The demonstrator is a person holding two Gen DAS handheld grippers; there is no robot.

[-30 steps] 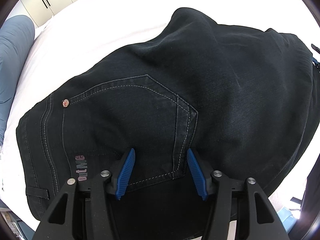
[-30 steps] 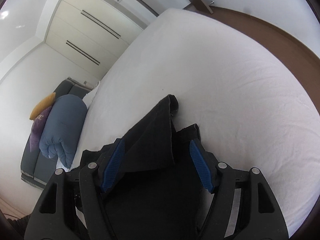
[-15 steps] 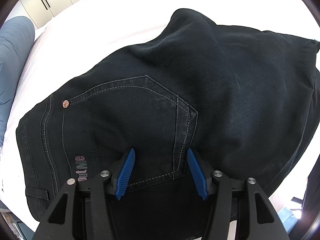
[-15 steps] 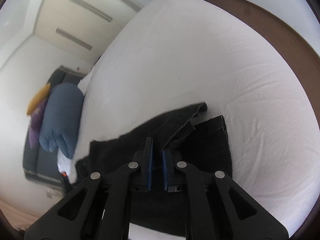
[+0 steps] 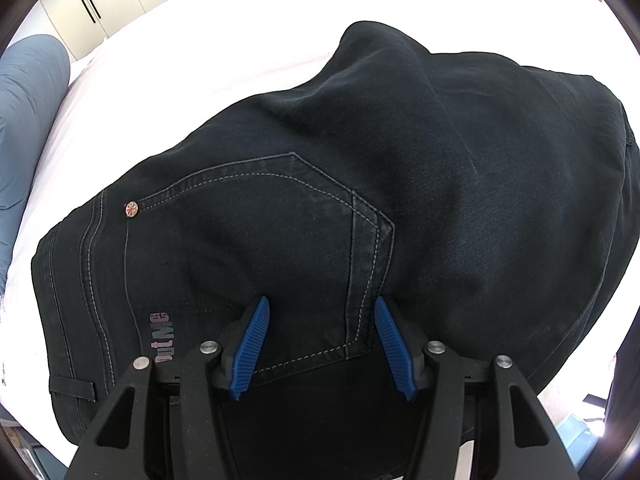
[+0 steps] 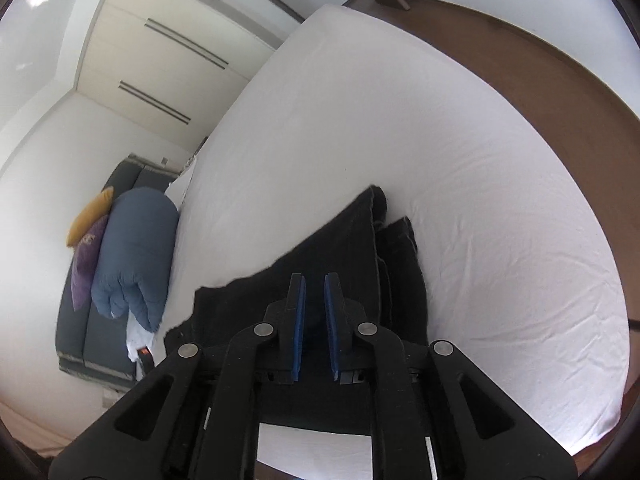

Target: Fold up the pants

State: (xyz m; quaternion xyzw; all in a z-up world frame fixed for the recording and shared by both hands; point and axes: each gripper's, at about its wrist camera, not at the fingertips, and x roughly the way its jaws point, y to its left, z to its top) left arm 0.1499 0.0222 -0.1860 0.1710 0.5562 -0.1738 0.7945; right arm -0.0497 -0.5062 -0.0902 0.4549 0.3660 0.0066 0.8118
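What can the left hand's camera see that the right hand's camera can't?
Only the left wrist view shows the back pocket, a small rivet, printed letters and the left gripper, its pads wide apart over the pocket.

Only the right wrist view shows the pant leg ends, yellow and purple cushions, brown floor and the right gripper, pads nearly together.

Both show the black pants, white bed, blue bedding roll and wardrobe doors.
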